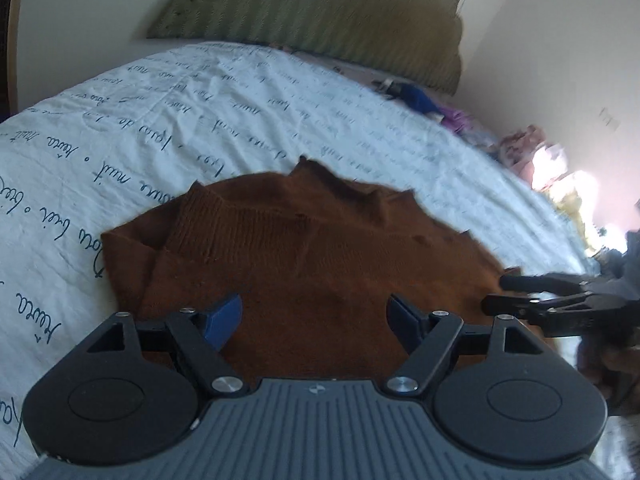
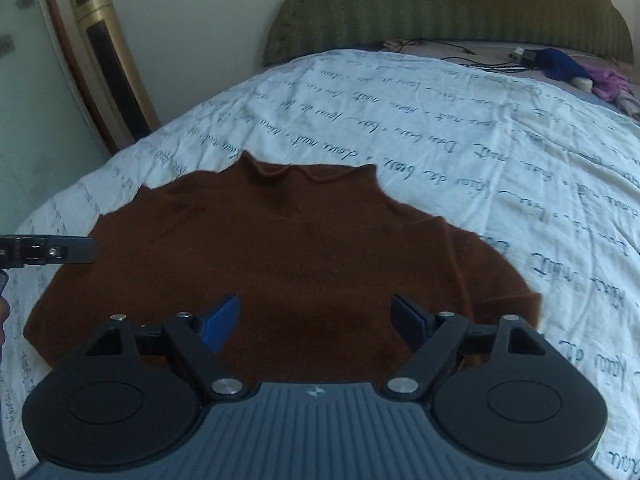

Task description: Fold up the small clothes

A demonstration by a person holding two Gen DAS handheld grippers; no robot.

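Lying spread on the bed (image 2: 460, 152) is a brown sweater (image 2: 288, 248), its neck toward the green headboard (image 2: 440, 8) and its body reaching down under both grippers. The left gripper (image 1: 314, 320) is hovering over the sweater's lower part with its blue pads standing wide apart and nothing between them but the knit below; whether the pads are touching the cloth is not clear. The right gripper (image 2: 316, 320) is hanging the same way over the sweater, pads wide apart, gripping nothing. In the left wrist view the sweater's near left side is lying doubled over, with a ribbed cuff or hem showing on top, and the right gripper's black fingers are reaching in from the right edge at the sweater's border. In the right wrist view the left gripper's finger is poking in from the left edge over the sweater's side. The sheet (image 1: 160, 120) is carrying dark handwriting print. A blue and purple heap (image 2: 580, 68) is sitting near the headboard, well apart from the sweater. A gold tower (image 2: 112, 60) is standing beside the bed.
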